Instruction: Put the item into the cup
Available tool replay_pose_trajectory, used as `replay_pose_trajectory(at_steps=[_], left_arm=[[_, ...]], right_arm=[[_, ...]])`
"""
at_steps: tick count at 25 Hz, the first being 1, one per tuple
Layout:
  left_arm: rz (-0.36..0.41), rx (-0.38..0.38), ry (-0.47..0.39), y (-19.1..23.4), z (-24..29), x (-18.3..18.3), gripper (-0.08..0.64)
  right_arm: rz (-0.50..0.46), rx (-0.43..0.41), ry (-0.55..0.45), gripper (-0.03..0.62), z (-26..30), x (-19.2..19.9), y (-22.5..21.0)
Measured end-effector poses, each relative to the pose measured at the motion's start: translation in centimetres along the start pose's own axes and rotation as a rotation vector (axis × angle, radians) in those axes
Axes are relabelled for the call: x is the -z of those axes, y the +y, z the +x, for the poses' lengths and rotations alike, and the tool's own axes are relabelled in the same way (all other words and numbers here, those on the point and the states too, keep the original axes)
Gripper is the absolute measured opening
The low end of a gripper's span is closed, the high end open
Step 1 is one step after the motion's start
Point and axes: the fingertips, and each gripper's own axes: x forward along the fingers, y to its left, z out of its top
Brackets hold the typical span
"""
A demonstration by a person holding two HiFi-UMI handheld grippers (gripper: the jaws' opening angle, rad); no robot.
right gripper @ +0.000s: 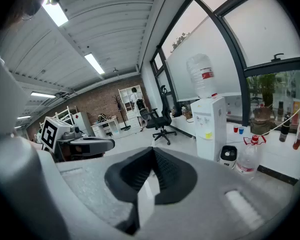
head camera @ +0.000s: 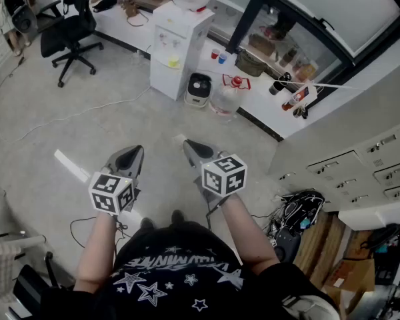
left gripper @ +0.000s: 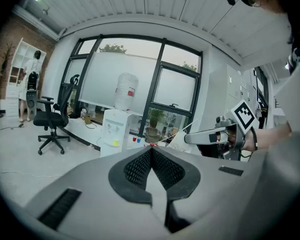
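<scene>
Head view, item: you have nothing here that can be singled out as the item. It is in neither gripper and nowhere on the floor around your feet.
Item handling: weight, stiffness and slipperiness cannot be judged, and no grip point can be chosen until the item shows.
Cups: two small ones, a red cup (head camera: 215, 54) and a blue cup (head camera: 223, 57), stand just beside each other on the white ledge (head camera: 267, 112) under the window, well away from you.
Cup handling: they look light and easy to tip, so you would probably drop the item in from above rather than push against a wall.
Left gripper (left gripper: 151, 154): its jaws are pressed together at the tips with nothing between them.
Right gripper (right gripper: 152, 156): likewise closed on itself and empty.
Gripper count: two, side by side in front of your waist and pointing towards the window.
Water dispenser (head camera: 177, 45): one, carrying one upturned bottle on top, near the cups.
Loose water jug (head camera: 225, 99): one, on the floor beside a small white appliance (head camera: 199, 89).
Office chair (head camera: 70, 35): one clearly seen, far left.
</scene>
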Motion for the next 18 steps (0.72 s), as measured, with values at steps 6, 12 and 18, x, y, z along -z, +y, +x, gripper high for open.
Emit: replay_pose_trajectory(at_steps=[6,12,18], left_arm=[[0.003,-0.004,0.004,0.8,-0.6,-0.1,0.005],[-0.016,0.003,0.005,1.3,-1.5,0.4,0.005],[0.101,0.021,0.044,1.2,-3.1,0.2,0.005]], right_arm=[[-0.01,-0.007,0.016,0.001,0.8,0.3,0.6],[-0.006,0.001,0.028,0.002,1.0,1.2,1.4],[-0.057,-0.02,0.006,0.0,1.7,0.8,3.5]])
